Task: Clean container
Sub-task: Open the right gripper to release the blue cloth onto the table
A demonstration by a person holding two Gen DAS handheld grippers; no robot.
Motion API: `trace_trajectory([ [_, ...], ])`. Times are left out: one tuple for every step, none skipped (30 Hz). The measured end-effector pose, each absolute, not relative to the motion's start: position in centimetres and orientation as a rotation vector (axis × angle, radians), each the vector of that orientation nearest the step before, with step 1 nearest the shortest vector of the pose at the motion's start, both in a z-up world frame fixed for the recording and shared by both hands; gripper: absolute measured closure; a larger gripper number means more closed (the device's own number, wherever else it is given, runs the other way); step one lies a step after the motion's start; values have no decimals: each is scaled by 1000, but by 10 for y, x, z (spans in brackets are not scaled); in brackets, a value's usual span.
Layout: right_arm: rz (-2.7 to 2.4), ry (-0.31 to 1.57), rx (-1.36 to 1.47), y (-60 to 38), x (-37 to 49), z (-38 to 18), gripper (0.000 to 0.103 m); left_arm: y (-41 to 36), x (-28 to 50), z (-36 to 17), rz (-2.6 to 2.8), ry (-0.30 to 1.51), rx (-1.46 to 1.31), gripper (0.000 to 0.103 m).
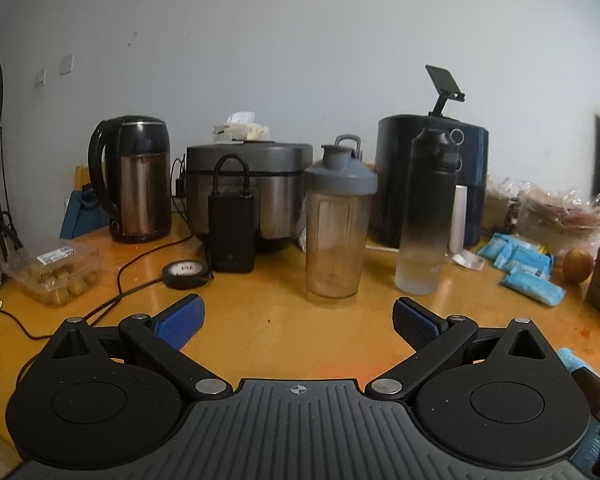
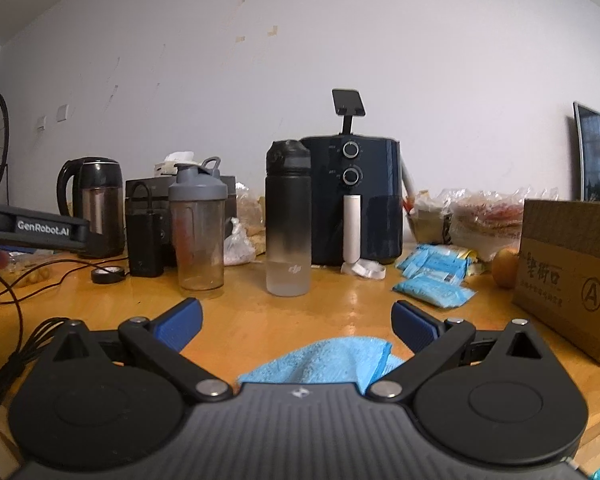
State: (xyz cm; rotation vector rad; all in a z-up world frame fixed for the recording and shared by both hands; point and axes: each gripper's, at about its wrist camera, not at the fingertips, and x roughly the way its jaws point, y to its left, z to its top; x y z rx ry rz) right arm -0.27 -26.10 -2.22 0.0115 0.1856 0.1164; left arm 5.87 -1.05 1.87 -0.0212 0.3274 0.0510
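Left gripper (image 1: 298, 316): fingers spread wide, holding nothing, above the wooden table (image 1: 260, 332). Right gripper (image 2: 296, 320): fingers spread wide, nothing pinched, a blue cloth (image 2: 328, 362) lying on the table beneath it. Shaker bottle (image 1: 337, 222): clear, grey lid on, upright mid-table. Water bottle (image 1: 428, 212): black-to-frosted, upright just right of the shaker, apart from it. Along the back edge: kettle (image 1: 134, 180), rice cooker (image 1: 260, 188), air fryer (image 1: 436, 176).
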Motion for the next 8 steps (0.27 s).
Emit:
trace_trajectory([
  [121,196,15,-261,-3,-22,0,-10,58,18,51,333,-22,0],
  [121,203,17,-262,-4,-21,0,-10,57,18,51,337,-21,0],
  [121,210,14,-261,-5,-20,0,-10,56,17,52,342,-21,0],
  [122,216,11,-261,-6,-20,0,-10,56,17,52,348,-23,0],
  [125,220,8,-261,-7,-20,0,-10,55,17,53,354,-24,0],
  [128,224,5,-261,-9,-19,0,-9,55,17,53,360,-27,0],
  [131,229,3,-261,-10,-19,0,-9,55,16,52,369,-30,0],
  [133,233,3,-260,-11,-20,0,-9,55,16,50,377,-33,0],
])
